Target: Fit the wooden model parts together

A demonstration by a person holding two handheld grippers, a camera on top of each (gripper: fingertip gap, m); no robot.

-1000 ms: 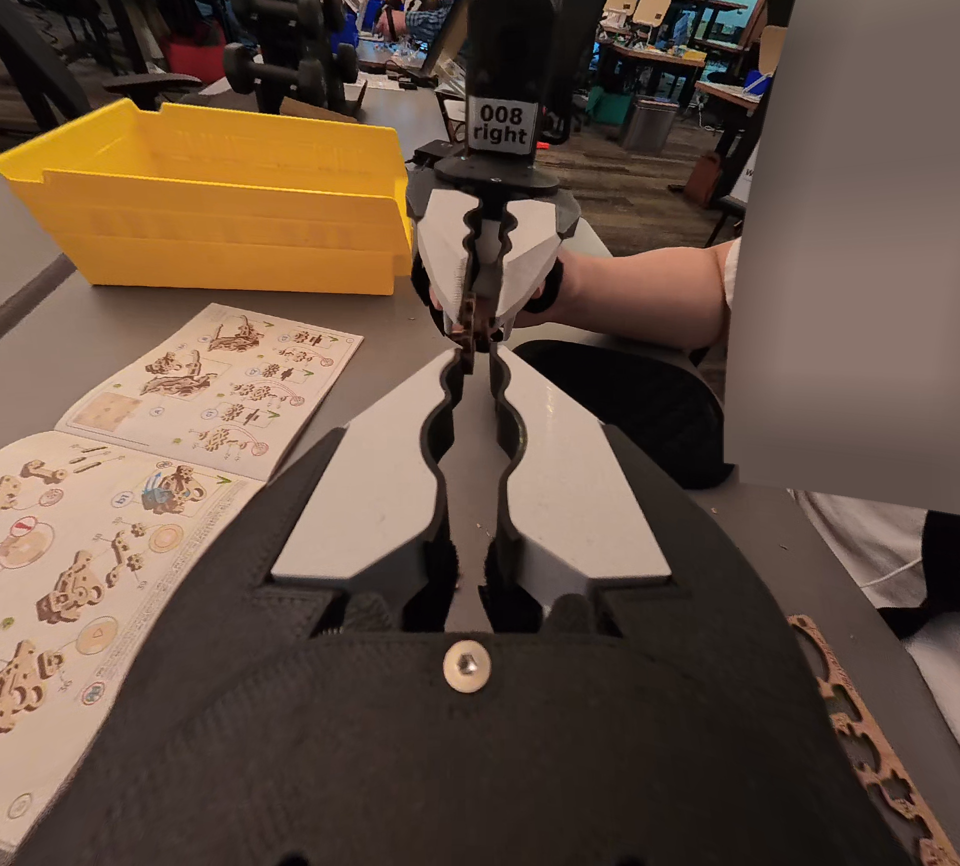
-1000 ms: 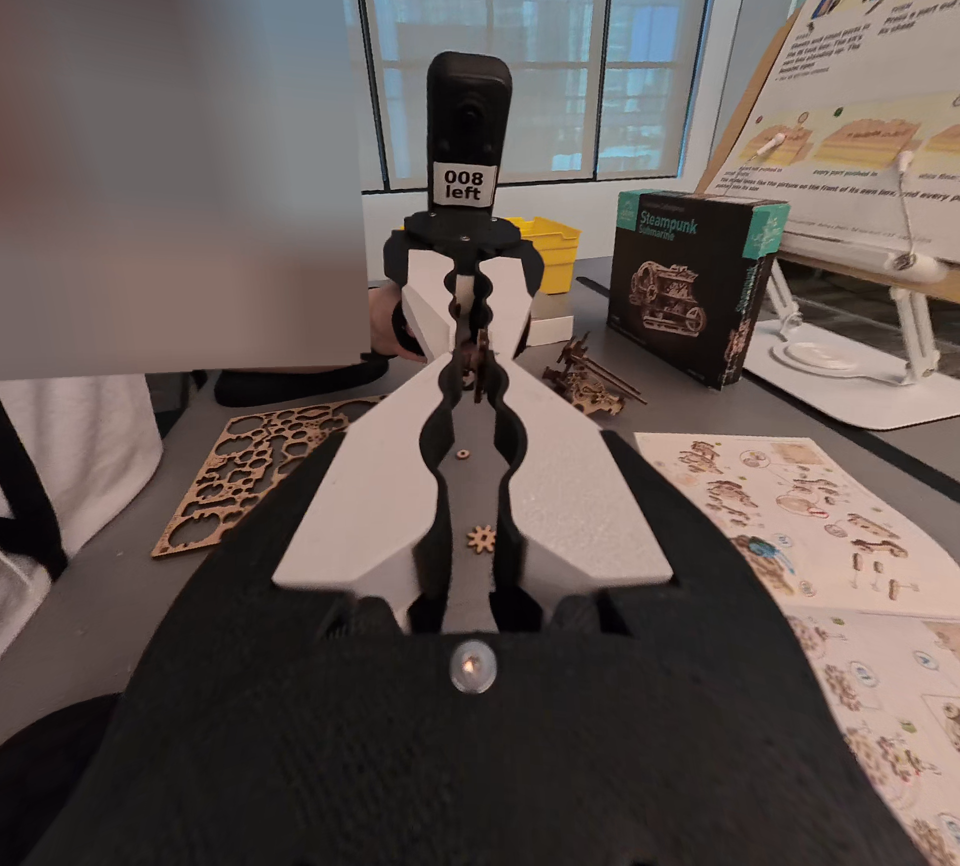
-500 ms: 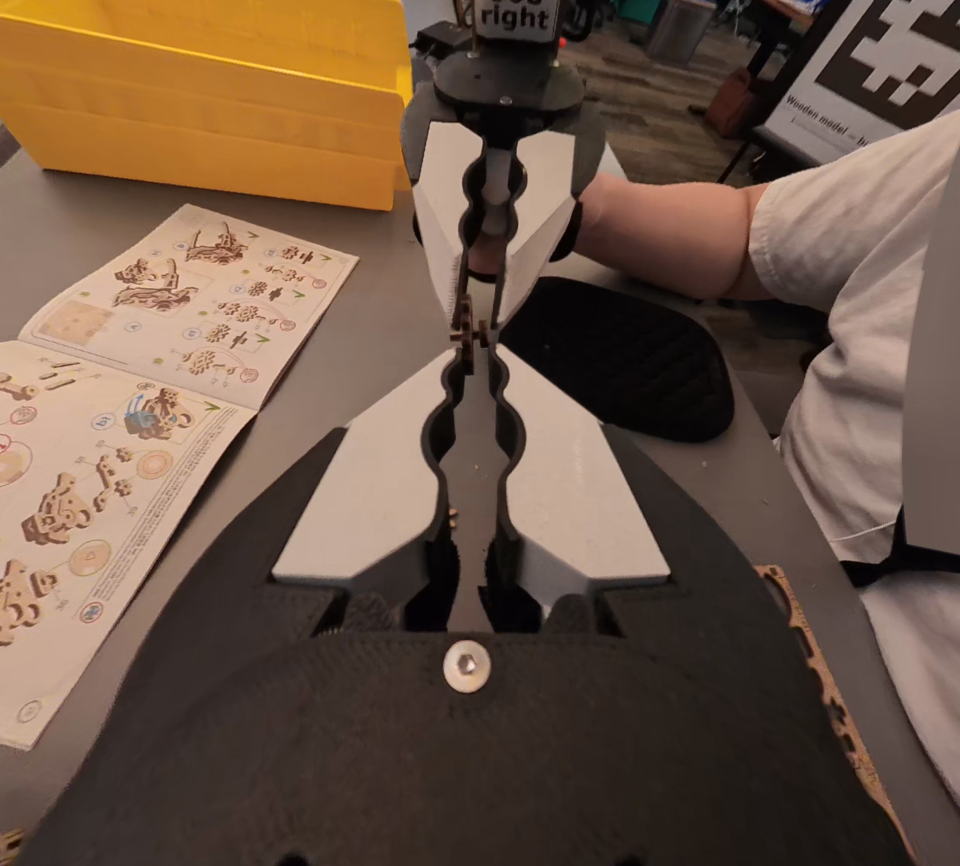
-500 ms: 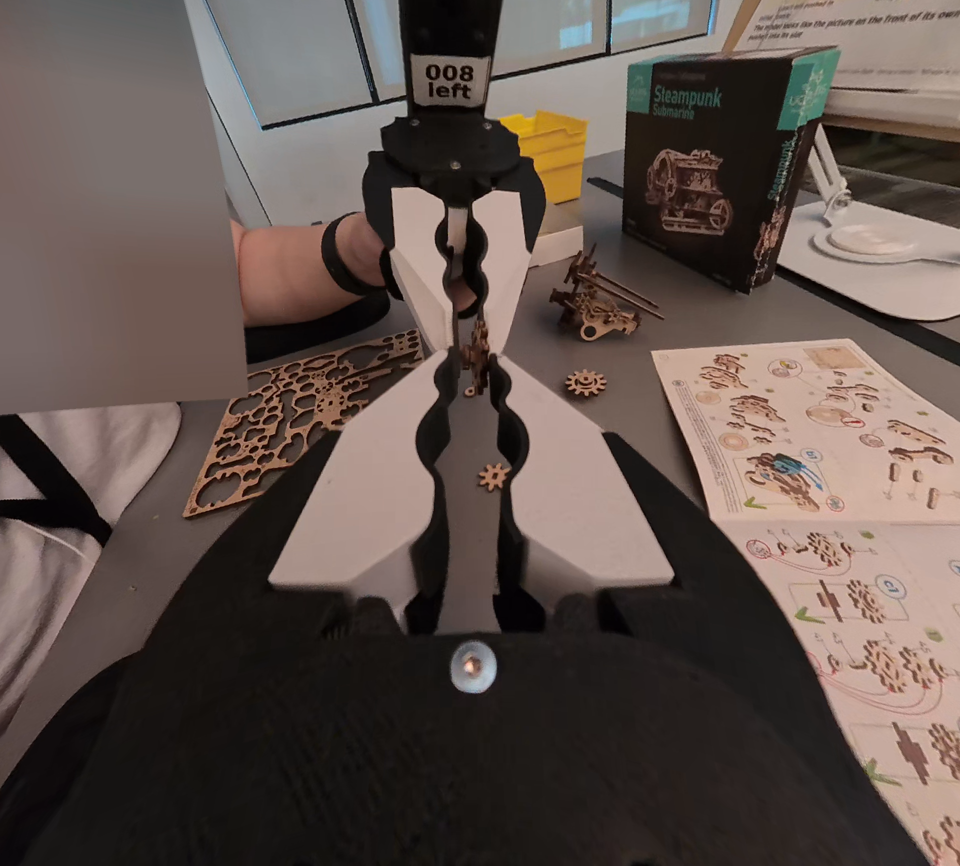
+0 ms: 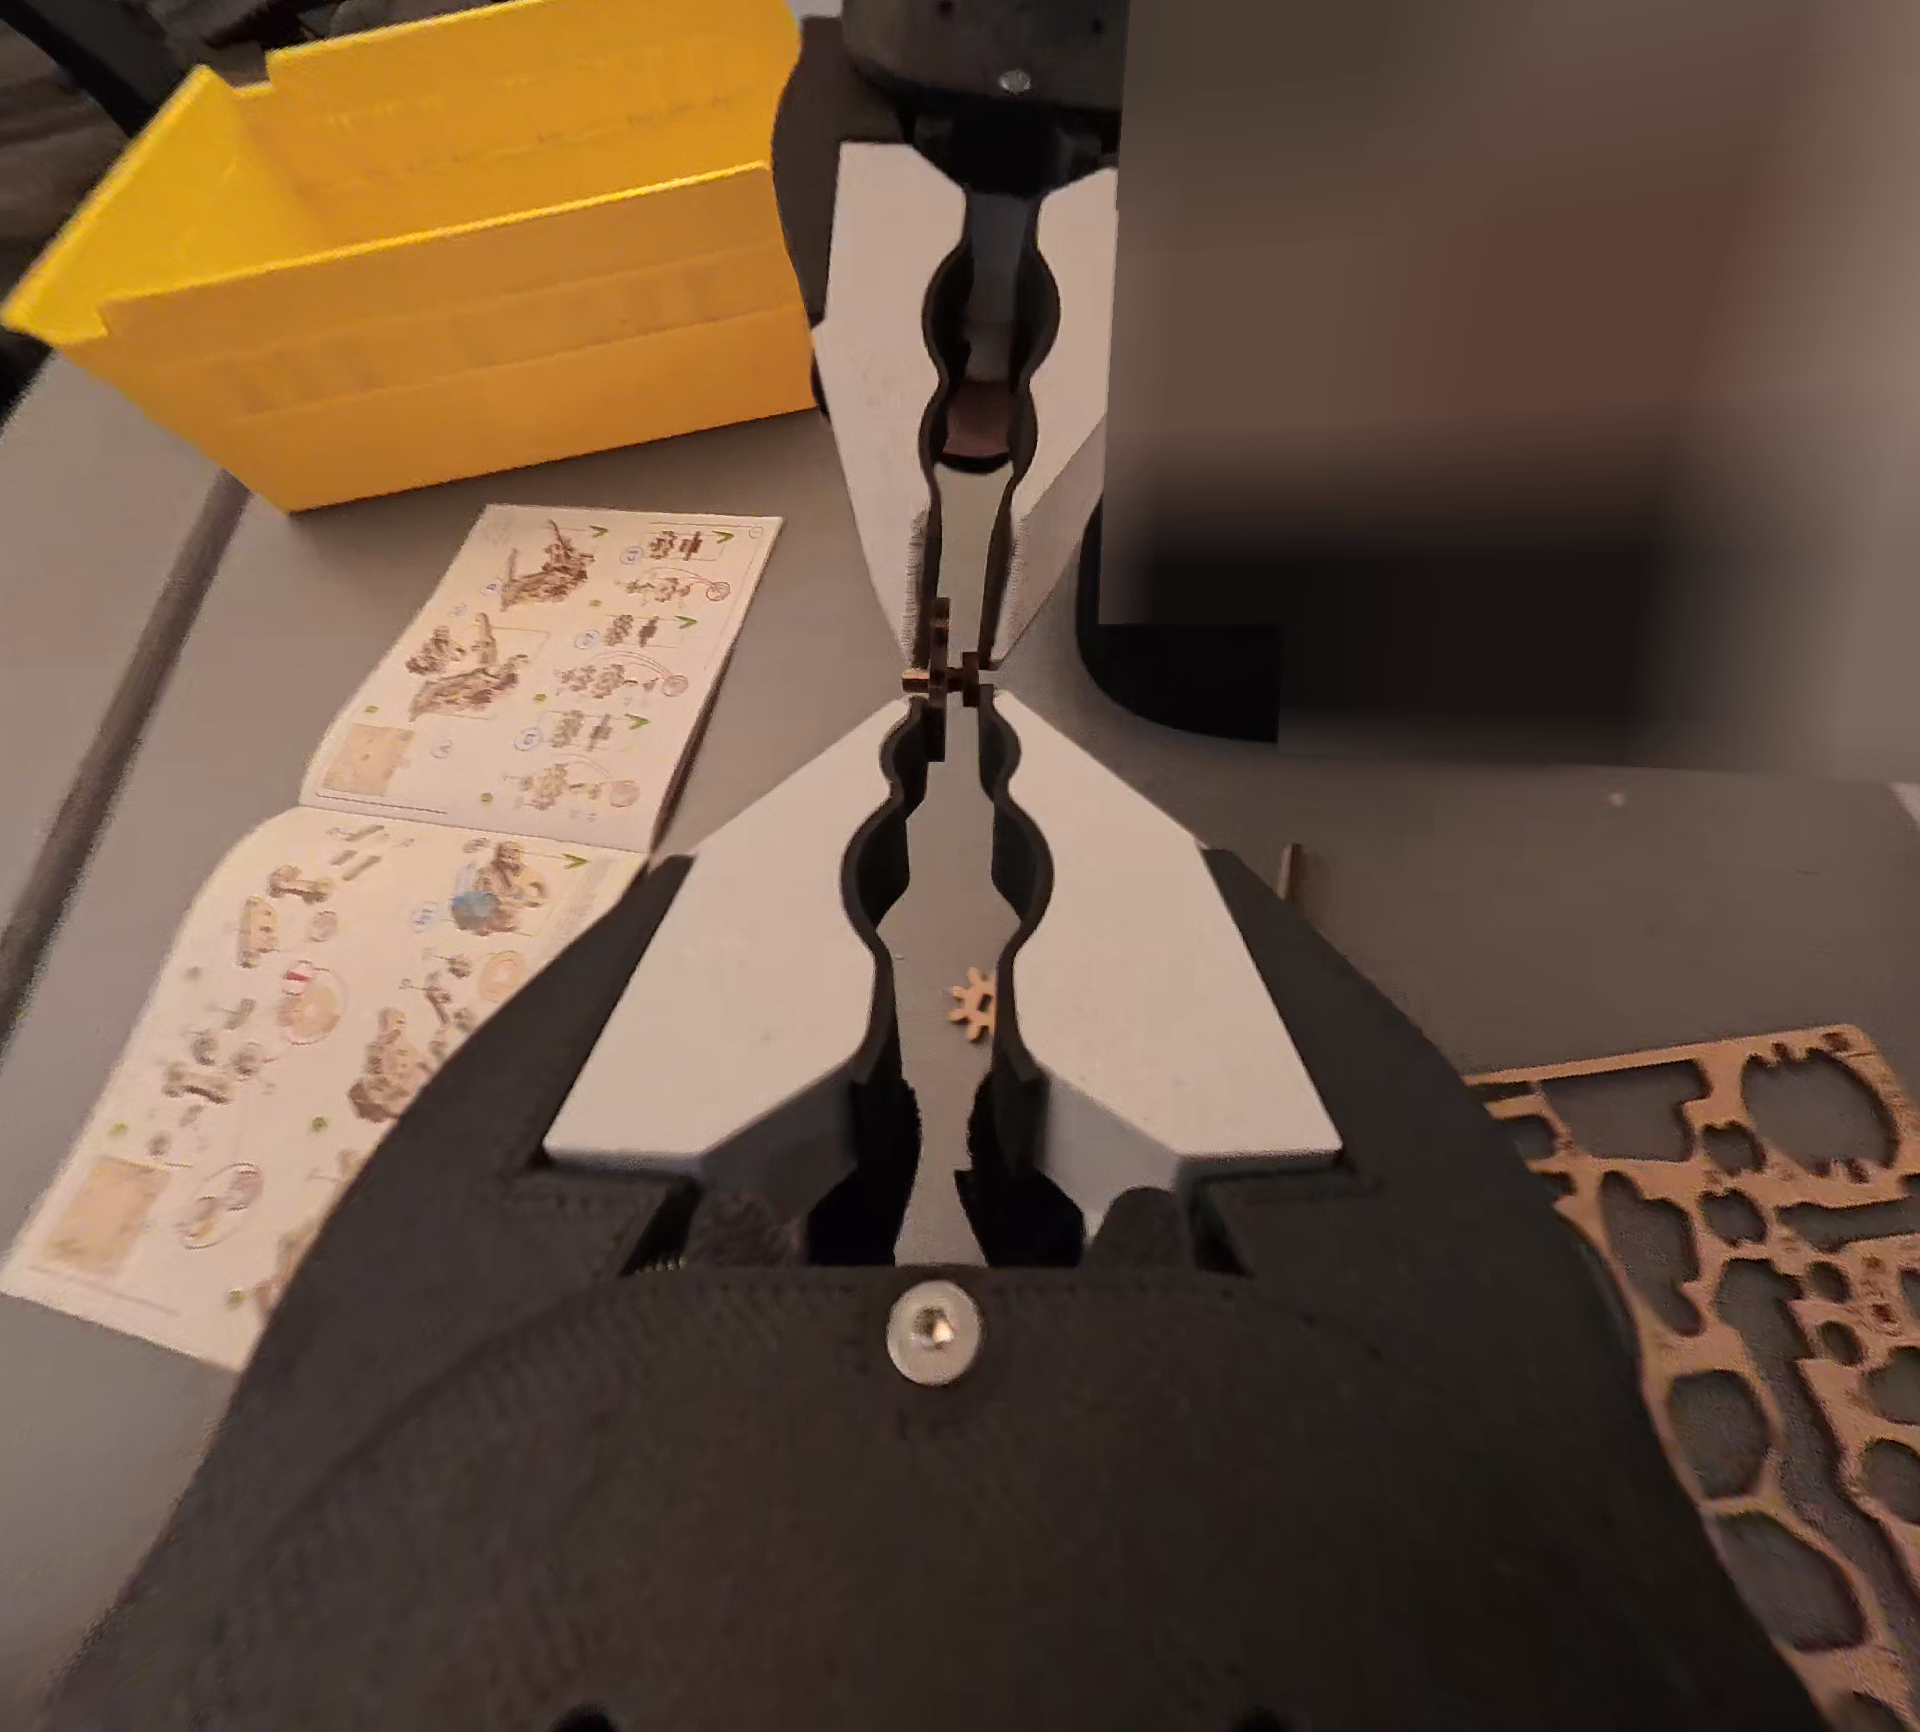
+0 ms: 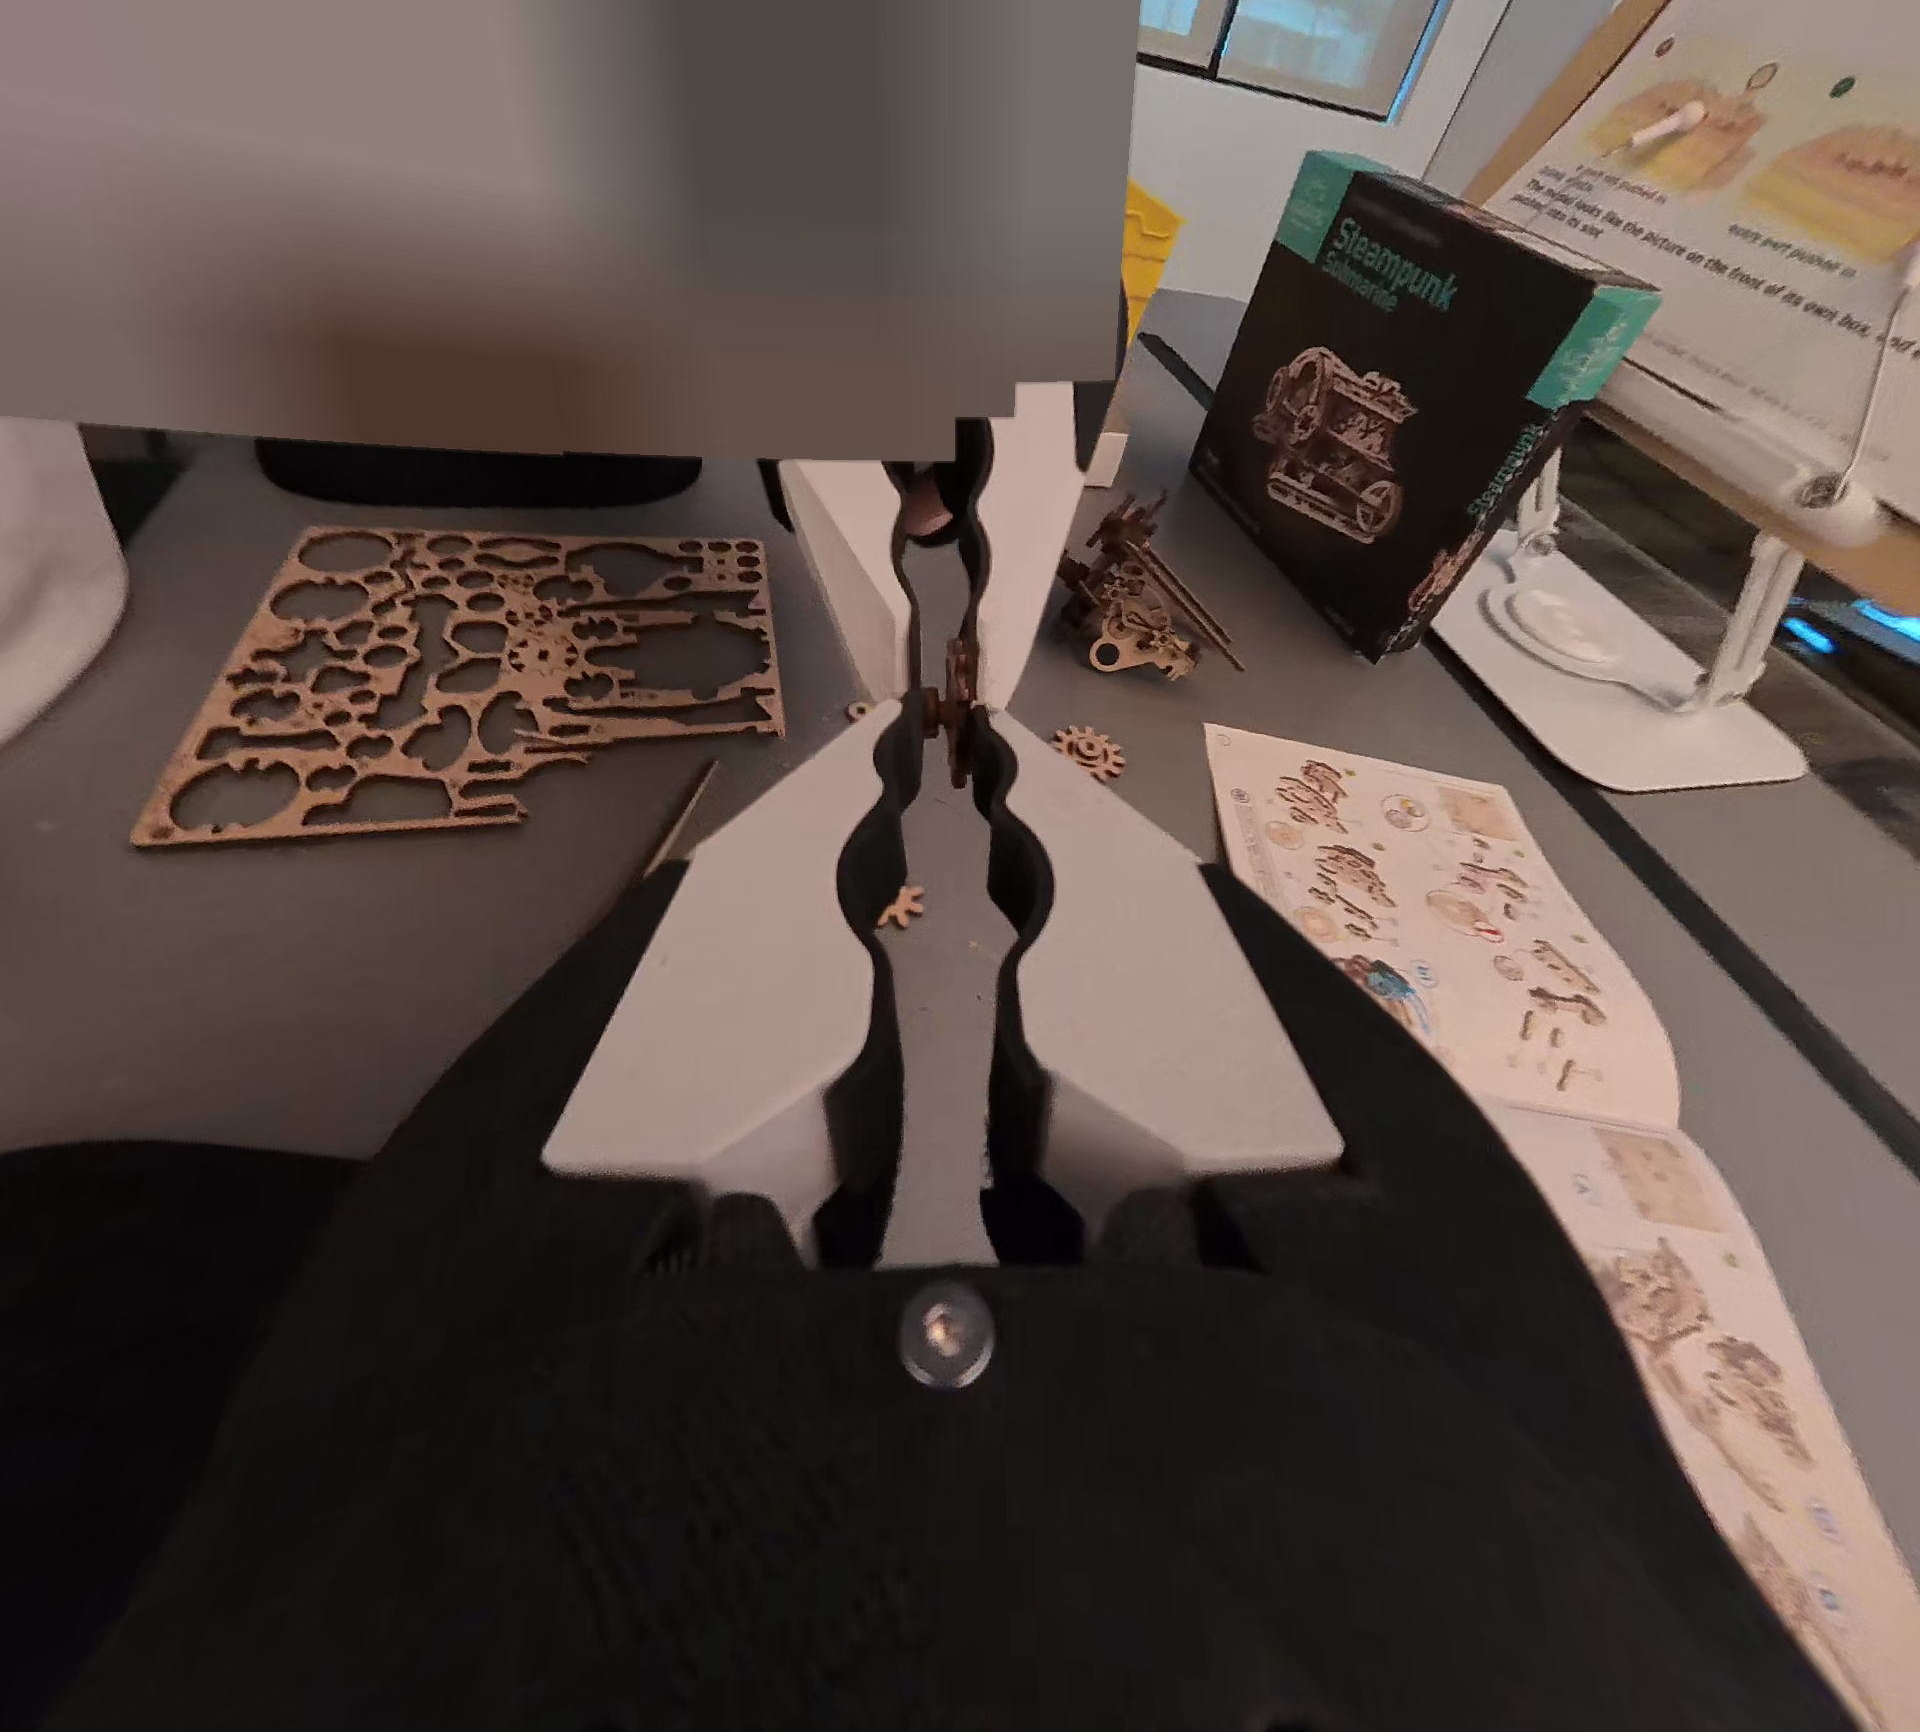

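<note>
My left gripper (image 5: 940, 718) and my right gripper (image 6: 943, 726) meet tip to tip above the grey table (image 5: 1455, 903). Each is shut on a small dark wooden part, and the two parts (image 5: 935, 680) touch between the fingertips. In the right wrist view the parts (image 6: 958, 711) show as a thin toothed piece on edge against a smaller piece. How far they are seated into each other is too small to tell. The other gripper faces the camera in each view, the right gripper (image 5: 961, 643) in the left wrist view and the left gripper (image 6: 943, 680) in the right wrist view.
A punched-out wooden sheet (image 6: 468, 674), a partly built model (image 6: 1132, 622), loose gears (image 6: 1089, 752) (image 5: 971, 1002), a thin stick (image 6: 686, 809) and the open instruction booklet (image 6: 1403, 903) lie on the table. A yellow bin (image 5: 468, 280), the kit box (image 6: 1392, 415) and a white stand (image 6: 1662, 695) stand farther out. Less than 4 cm separates the two grippers' tips.
Both grippers have tipped down toward the table while staying tip to tip with the parts held. The views now show more tabletop and less of the room.
</note>
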